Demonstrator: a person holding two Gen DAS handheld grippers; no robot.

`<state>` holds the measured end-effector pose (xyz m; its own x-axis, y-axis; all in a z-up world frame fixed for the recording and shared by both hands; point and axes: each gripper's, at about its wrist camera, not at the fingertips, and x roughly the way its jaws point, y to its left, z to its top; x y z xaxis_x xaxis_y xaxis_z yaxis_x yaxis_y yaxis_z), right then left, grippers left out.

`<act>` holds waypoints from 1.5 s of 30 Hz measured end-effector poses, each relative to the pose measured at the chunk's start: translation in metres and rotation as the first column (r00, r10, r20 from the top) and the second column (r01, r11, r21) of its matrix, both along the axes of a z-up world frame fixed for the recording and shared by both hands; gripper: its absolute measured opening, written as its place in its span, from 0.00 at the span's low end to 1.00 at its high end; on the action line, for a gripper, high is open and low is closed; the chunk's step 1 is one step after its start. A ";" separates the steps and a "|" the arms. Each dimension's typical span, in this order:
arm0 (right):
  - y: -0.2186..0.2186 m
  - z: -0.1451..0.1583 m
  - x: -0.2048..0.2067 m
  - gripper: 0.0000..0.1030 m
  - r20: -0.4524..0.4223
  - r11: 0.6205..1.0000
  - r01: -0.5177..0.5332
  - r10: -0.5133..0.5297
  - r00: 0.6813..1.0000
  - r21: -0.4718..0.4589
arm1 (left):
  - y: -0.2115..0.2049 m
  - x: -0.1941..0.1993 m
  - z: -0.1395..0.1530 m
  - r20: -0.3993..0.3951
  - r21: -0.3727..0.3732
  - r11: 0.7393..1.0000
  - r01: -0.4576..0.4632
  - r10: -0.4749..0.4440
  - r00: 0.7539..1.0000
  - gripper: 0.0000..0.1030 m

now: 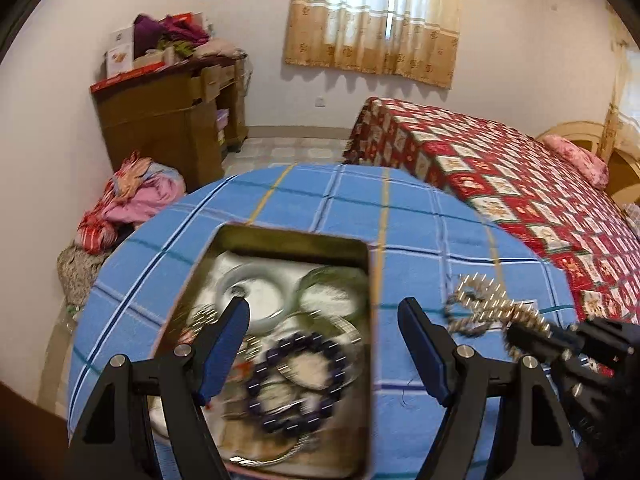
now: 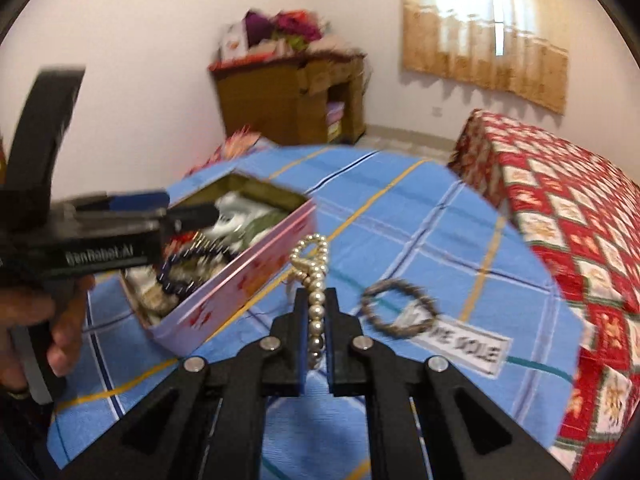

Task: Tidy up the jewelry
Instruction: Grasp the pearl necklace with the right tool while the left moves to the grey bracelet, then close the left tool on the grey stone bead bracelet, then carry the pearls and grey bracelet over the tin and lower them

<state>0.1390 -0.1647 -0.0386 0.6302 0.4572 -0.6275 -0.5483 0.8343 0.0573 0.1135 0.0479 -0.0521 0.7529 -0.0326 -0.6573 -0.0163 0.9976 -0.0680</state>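
Pale gold pearl-bead bracelet (image 2: 314,280) clamped in the right gripper (image 2: 316,304), raised just beside the open pink rectangular tin (image 2: 240,292) on the blue checked table (image 2: 400,224). Inside the tin: a dark purple bead bracelet (image 1: 296,384), white bangles, blurred pieces. Left gripper (image 1: 324,320), lettered "GenRobot.AI", spread wide above the tin, grasping nothing; dark braided bracelet (image 2: 400,312) beside an illegible white label (image 2: 468,350).

A round counter (image 2: 400,216) under a blue checked cloth carries an open pink tin (image 2: 240,280) full of jewelry. Right of the tin lie a dark bracelet (image 2: 398,312) and a printed label (image 2: 468,350).
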 end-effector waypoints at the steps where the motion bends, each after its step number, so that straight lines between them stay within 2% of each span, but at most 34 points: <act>1: -0.010 0.003 0.003 0.08 0.007 0.999 0.030 -0.030 1.000 0.014 | -0.009 0.003 0.002 0.002 0.012 1.000 0.014 -0.014 1.000 0.75; 8: -0.056 0.002 0.027 0.08 0.028 0.974 0.222 -0.223 0.974 0.040 | -0.068 0.028 -0.006 -0.026 0.085 0.992 0.097 -0.095 0.995 0.74; 13: -0.072 -0.010 0.041 0.08 -0.024 0.954 0.291 -0.290 0.957 0.070 | -0.099 0.046 -0.025 -0.078 0.103 0.984 0.148 -0.141 0.987 0.74; 17: -0.076 -0.016 0.043 0.08 -0.048 0.949 0.302 -0.298 0.953 0.087 | -0.111 0.059 -0.046 -0.137 0.112 0.980 0.168 -0.152 0.979 0.74; 18: -0.076 -0.016 0.043 0.08 -0.051 0.950 0.299 -0.295 0.954 0.089 | -0.112 0.060 -0.050 -0.147 0.115 0.979 0.169 -0.152 0.977 0.68; 19: -0.074 -0.017 0.042 0.08 -0.053 0.951 0.295 -0.292 0.955 0.091 | -0.114 0.063 -0.057 -0.168 0.115 0.977 0.177 -0.156 0.973 0.58; 21: -0.072 -0.019 0.040 0.08 -0.054 0.955 0.282 -0.278 0.959 0.092 | -0.115 0.067 -0.066 -0.196 0.111 0.976 0.186 -0.162 0.967 0.47; 23: -0.068 -0.021 0.039 0.08 -0.052 0.960 0.267 -0.263 0.963 0.082 | -0.116 0.067 -0.069 -0.190 0.094 0.975 0.201 -0.181 0.965 0.44; 24: -0.068 -0.021 0.038 0.08 -0.049 0.961 0.264 -0.260 0.964 0.083 | -0.117 0.067 -0.070 -0.191 0.091 0.974 0.208 -0.188 0.963 0.38; 25: -0.068 -0.020 0.036 0.08 -0.044 0.961 0.262 -0.259 0.965 0.087 | -0.117 0.067 -0.070 -0.192 0.077 0.972 0.220 -0.202 0.960 0.21; 26: -0.069 -0.019 0.036 0.08 -0.043 0.961 0.262 -0.259 0.965 0.088 | -0.117 0.065 -0.070 -0.193 0.072 0.971 0.228 -0.210 0.958 0.08; 31: -0.070 -0.016 0.034 0.08 -0.035 0.960 0.262 -0.260 0.965 0.093 | -0.117 0.051 -0.064 -0.173 0.078 0.967 0.243 -0.227 0.958 0.08; 37: -0.064 0.001 0.024 0.08 -0.002 0.964 0.243 -0.245 0.970 0.107 | -0.099 0.019 -0.028 -0.058 0.101 0.971 0.216 -0.211 0.976 0.08; 45: -0.047 0.020 0.009 0.08 0.044 0.974 0.190 -0.196 0.980 0.125 | -0.073 -0.007 0.009 0.039 0.105 0.981 0.163 -0.168 0.985 0.08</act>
